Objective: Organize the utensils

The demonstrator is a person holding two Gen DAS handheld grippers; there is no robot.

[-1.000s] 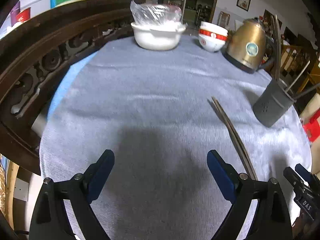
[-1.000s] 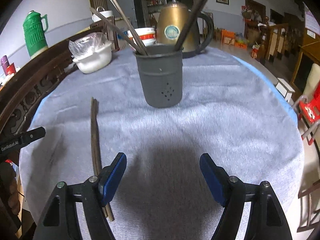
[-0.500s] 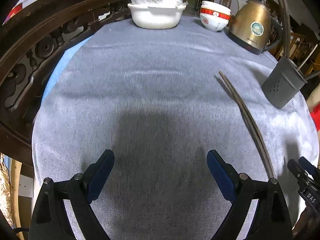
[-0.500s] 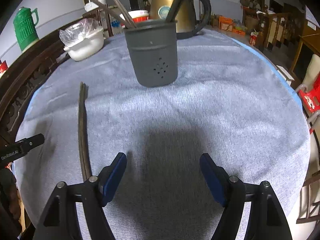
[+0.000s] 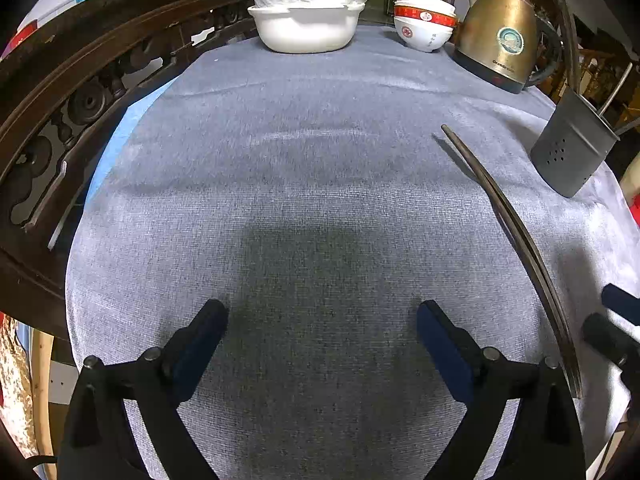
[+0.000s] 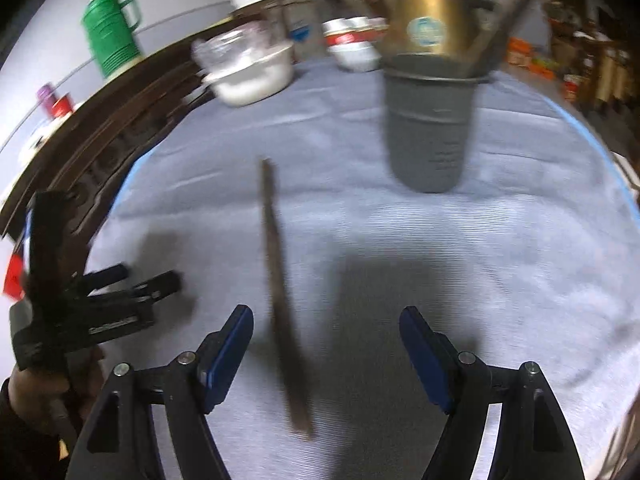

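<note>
Chopsticks (image 6: 282,300) lie flat betw. open right tool (image 6: 326,344) pads — untouched.

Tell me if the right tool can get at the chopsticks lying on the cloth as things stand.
Probably yes. The right tool is open, and the chopsticks already lie flat on the cloth between its fingers, nearer the left one. Nothing sits on them; the holder stands well beyond.
</note>
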